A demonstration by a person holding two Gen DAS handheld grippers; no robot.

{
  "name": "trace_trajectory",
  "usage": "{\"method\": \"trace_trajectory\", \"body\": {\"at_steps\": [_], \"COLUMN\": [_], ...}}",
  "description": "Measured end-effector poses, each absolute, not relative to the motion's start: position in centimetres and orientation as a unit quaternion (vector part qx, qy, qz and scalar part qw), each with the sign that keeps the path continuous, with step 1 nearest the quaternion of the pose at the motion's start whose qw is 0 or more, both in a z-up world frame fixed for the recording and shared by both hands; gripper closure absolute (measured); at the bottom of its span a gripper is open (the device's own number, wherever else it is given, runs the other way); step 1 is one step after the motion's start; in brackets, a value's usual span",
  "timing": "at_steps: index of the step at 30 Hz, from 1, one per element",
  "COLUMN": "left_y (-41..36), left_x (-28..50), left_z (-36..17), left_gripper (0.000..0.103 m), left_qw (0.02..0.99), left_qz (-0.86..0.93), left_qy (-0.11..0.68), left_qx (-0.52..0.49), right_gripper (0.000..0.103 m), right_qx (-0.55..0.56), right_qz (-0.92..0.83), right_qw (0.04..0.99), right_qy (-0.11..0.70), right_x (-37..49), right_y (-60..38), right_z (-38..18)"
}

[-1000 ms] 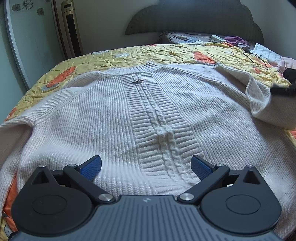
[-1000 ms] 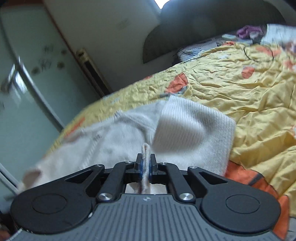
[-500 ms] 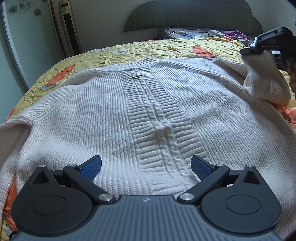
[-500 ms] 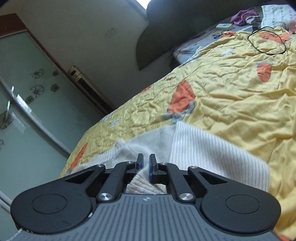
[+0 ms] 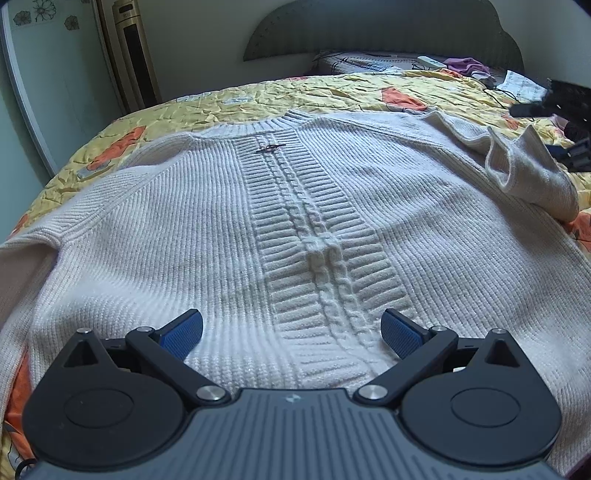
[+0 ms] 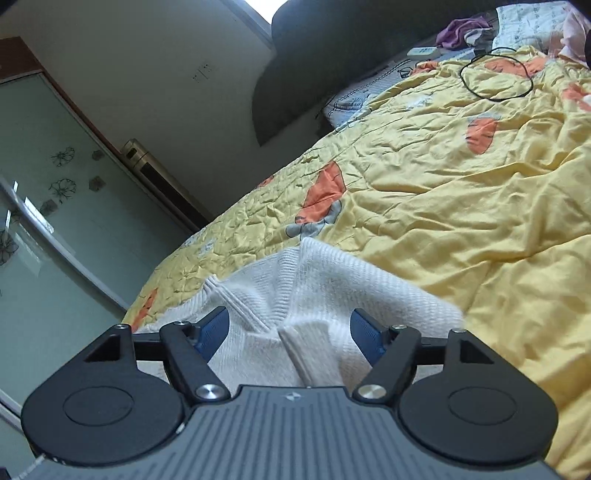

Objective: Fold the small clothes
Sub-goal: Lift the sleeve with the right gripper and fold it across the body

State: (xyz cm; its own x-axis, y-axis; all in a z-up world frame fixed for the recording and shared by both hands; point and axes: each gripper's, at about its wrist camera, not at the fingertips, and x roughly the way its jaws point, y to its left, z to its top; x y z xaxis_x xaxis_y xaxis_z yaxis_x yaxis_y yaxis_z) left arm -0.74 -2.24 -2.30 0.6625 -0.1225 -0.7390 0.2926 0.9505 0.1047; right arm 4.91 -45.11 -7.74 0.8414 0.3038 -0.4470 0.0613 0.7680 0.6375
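Note:
A cream cable-knit sweater (image 5: 295, 221) lies spread flat on the yellow bedspread (image 5: 258, 99), neckline away from me. My left gripper (image 5: 291, 332) hovers open over its lower hem, blue pads apart, nothing between them. The sweater's right sleeve (image 5: 532, 177) lies bunched and folded in at the right edge. My right gripper (image 6: 290, 328) is over that sleeve (image 6: 314, 295); its jaws are opening, the blue pads stand wide apart and the knit lies loose between them without being pinched. The right gripper (image 5: 565, 122) shows dark at the right edge of the left wrist view.
A dark headboard (image 5: 384, 33) and a pillow (image 5: 354, 62) are at the far end of the bed. A black cable loop (image 6: 495, 77), a white remote (image 6: 424, 51) and purple cloth (image 6: 461, 31) lie near the pillows. Glass wardrobe doors (image 6: 55, 206) and a tall heater (image 5: 129, 55) stand left.
The right gripper, shut on the sleeve and carrying it inward, has opened wide and let the sleeve drop onto the sweater's edge. The left gripper has not moved.

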Motion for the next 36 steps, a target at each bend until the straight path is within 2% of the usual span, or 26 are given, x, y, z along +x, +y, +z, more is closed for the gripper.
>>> {"method": "trace_trajectory", "body": {"at_steps": [2, 3, 4, 6, 8, 9, 13, 18, 25, 30, 36], "left_y": [-2.3, -2.3, -2.3, -2.5, -2.5, -2.4, -2.2, -2.2, -1.9, -1.4, -0.4], "left_x": [-0.7, -0.7, -0.7, -0.7, -0.7, -0.7, -0.5, 0.4, 1.1, 1.5, 1.8], "left_z": [-2.3, -2.3, -2.3, -2.4, -2.3, -2.3, -2.1, -1.3, -0.1, -0.3, -0.7], "left_gripper": [0.0, 0.0, 0.0, 0.0, 0.0, 0.0, 0.0, 0.0, 0.0, 0.0, 0.0], "left_qw": [0.905, 0.905, 0.905, 0.904, 0.903, 0.903, 0.904, 0.907, 0.913, 0.913, 0.911], "left_qz": [-0.115, -0.115, -0.116, -0.116, -0.117, -0.117, -0.119, -0.114, -0.109, -0.1, -0.088], "left_qy": [0.395, 0.396, 0.396, 0.397, 0.398, 0.398, 0.398, 0.394, 0.383, 0.386, 0.394], "left_qx": [0.106, 0.106, 0.106, 0.108, 0.11, 0.11, 0.102, 0.096, 0.087, 0.089, 0.082], "right_gripper": [0.024, 0.028, 0.035, 0.069, 0.084, 0.087, 0.088, 0.088, 0.088, 0.088, 0.087], "right_qx": [0.318, 0.311, 0.307, 0.311, 0.311, 0.302, 0.303, 0.306, 0.321, 0.388, 0.5], "right_qz": [0.08, 0.081, 0.081, 0.101, 0.115, 0.114, 0.135, 0.143, 0.027, -0.127, -0.287], "right_qw": [0.899, 0.899, 0.898, 0.891, 0.889, 0.893, 0.897, 0.911, 0.937, 0.909, 0.816], "right_qy": [0.291, 0.297, 0.304, 0.314, 0.316, 0.314, 0.292, 0.235, 0.137, 0.079, 0.044], "right_x": [4.4, 4.1, 3.9, 3.8, 3.8, 3.7, 3.3, 4.0, 6.2, 5.4, 1.2], "right_y": [-45.1, -44.8, -44.6, -44.2, -43.8, -43.5, -42.8, -42.9, -46.8, -53.4, -60.3], "right_z": [-8.3, -8.6, -8.9, -9.5, -9.6, -9.3, -7.2, -2.1, 3.8, 2.3, -5.3]}}
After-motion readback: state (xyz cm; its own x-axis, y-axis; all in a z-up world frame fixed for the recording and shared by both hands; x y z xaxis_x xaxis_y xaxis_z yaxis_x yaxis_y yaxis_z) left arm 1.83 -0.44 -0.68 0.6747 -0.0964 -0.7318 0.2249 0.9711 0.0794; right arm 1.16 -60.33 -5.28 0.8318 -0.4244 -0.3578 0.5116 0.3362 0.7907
